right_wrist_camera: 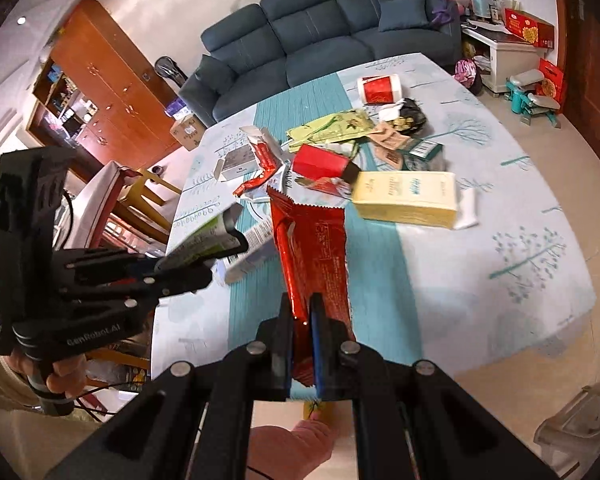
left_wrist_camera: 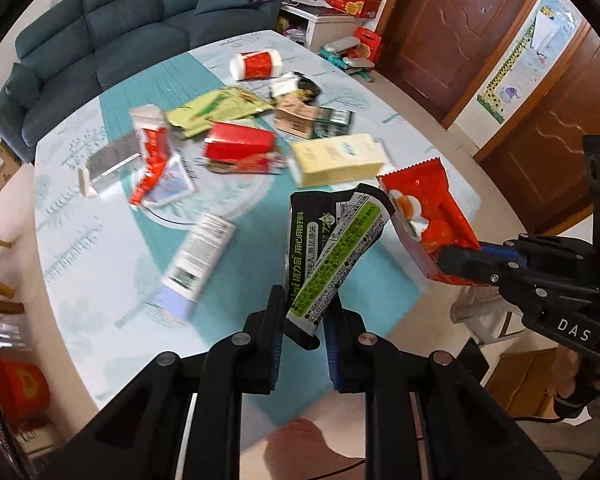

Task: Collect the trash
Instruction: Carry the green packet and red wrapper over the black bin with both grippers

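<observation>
My left gripper point(left_wrist_camera: 306, 316) is shut on a black and green wrapper point(left_wrist_camera: 332, 248) and holds it above the table's near edge; it also shows in the right wrist view point(right_wrist_camera: 208, 240). My right gripper point(right_wrist_camera: 302, 320) is shut on a red snack wrapper point(right_wrist_camera: 312, 248), which also shows in the left wrist view point(left_wrist_camera: 424, 216). More trash lies on the table point(right_wrist_camera: 500, 200): a yellow tissue pack point(left_wrist_camera: 336, 158), a red box point(left_wrist_camera: 238, 142), a green-yellow wrapper point(left_wrist_camera: 216, 110), a white tube point(left_wrist_camera: 198, 264) and a red toothpaste box point(left_wrist_camera: 152, 152).
A white-red roll point(left_wrist_camera: 256, 65), a grey box point(left_wrist_camera: 108, 164), a brown carton point(left_wrist_camera: 296, 118) and a dark wrapper point(left_wrist_camera: 306, 86) lie further back. A blue sofa point(left_wrist_camera: 140, 40) stands behind the table. A wooden door point(left_wrist_camera: 452, 28) is at the right.
</observation>
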